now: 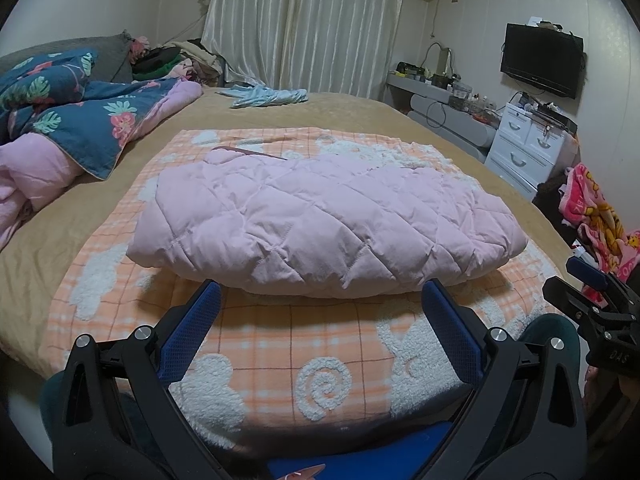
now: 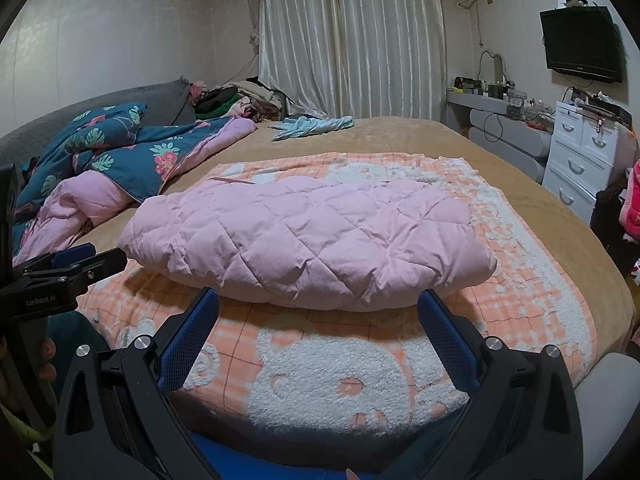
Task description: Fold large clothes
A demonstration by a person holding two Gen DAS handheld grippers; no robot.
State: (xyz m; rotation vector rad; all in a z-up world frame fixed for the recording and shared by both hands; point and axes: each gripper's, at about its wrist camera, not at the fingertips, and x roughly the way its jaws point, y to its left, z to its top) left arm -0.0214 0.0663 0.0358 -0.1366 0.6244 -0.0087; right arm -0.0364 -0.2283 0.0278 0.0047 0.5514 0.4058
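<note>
A pink quilted jacket (image 1: 320,220) lies folded into a thick bundle on an orange checked blanket (image 1: 288,356) on the bed; it also shows in the right wrist view (image 2: 308,244). My left gripper (image 1: 322,292) is open and empty, its blue pads just short of the bundle's near edge. My right gripper (image 2: 318,300) is open and empty too, also just in front of the jacket. The right gripper shows at the right edge of the left wrist view (image 1: 592,300), the left gripper at the left edge of the right wrist view (image 2: 68,268).
A blue floral quilt with pink lining (image 1: 80,120) is heaped at the left of the bed. A light blue garment (image 1: 268,96) lies at the far side. A white drawer unit (image 1: 528,144), a desk and a wall TV (image 1: 542,60) stand at the right.
</note>
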